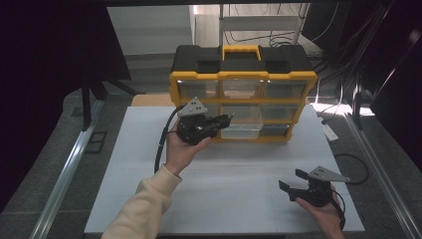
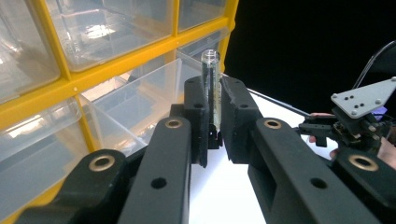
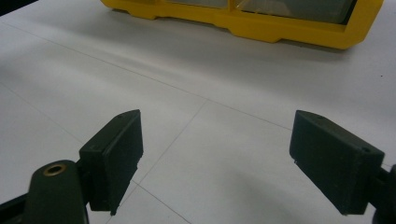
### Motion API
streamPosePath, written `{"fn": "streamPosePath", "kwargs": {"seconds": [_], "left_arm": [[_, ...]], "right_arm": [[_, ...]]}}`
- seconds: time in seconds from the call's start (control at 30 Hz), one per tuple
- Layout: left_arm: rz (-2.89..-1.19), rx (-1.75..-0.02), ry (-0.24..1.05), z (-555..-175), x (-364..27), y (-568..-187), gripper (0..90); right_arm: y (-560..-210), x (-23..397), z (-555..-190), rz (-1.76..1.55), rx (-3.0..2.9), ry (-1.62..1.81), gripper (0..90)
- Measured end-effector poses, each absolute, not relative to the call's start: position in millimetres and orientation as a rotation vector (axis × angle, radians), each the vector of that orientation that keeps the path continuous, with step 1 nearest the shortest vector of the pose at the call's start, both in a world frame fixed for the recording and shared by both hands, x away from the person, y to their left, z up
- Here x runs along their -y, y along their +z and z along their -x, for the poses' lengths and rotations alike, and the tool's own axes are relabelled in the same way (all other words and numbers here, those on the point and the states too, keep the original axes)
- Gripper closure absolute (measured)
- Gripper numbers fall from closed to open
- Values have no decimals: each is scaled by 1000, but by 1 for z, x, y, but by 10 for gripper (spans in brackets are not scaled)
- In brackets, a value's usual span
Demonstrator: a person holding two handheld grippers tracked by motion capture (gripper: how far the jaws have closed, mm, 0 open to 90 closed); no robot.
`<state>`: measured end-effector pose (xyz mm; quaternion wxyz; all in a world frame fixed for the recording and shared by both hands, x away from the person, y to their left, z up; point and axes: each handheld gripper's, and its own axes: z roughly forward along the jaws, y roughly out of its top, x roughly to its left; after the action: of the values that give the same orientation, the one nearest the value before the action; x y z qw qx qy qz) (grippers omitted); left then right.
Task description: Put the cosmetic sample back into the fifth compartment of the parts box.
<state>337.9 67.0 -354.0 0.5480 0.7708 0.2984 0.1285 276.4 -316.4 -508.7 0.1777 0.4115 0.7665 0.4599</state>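
Note:
A yellow and black organizer case [image 1: 243, 79] with clear drawers stands upright at the back of the white table [image 1: 229, 194]. One clear drawer [image 1: 242, 130] in its bottom row is pulled out. My left gripper [image 1: 225, 121] is raised in front of that drawer, shut on a small clear glass vial [image 2: 210, 84] that stands upright between its pads, just beside the drawer's [image 2: 140, 100] open edge. My right gripper [image 1: 292, 179] rests low at the front right of the table, open and empty; its jaws stand wide apart over the bare white surface [image 3: 205, 140].
The case's yellow base edge [image 3: 261, 25] lies ahead of the right gripper. Cables and a white shelf frame [image 1: 259, 25] stand behind the case. Metal rails [image 1: 69, 164] run along both sides of the table, with dark curtains beyond.

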Motion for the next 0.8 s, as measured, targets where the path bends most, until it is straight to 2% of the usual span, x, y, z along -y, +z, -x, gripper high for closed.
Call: {"fn": "streamPosePath", "kwargs": {"seconds": [0.8], "left_arm": [[-1832, -770, 305, -374, -52, -358, 808]], "right_arm": [[-510, 316, -277, -1172, -2176, 1297, 176]]}}
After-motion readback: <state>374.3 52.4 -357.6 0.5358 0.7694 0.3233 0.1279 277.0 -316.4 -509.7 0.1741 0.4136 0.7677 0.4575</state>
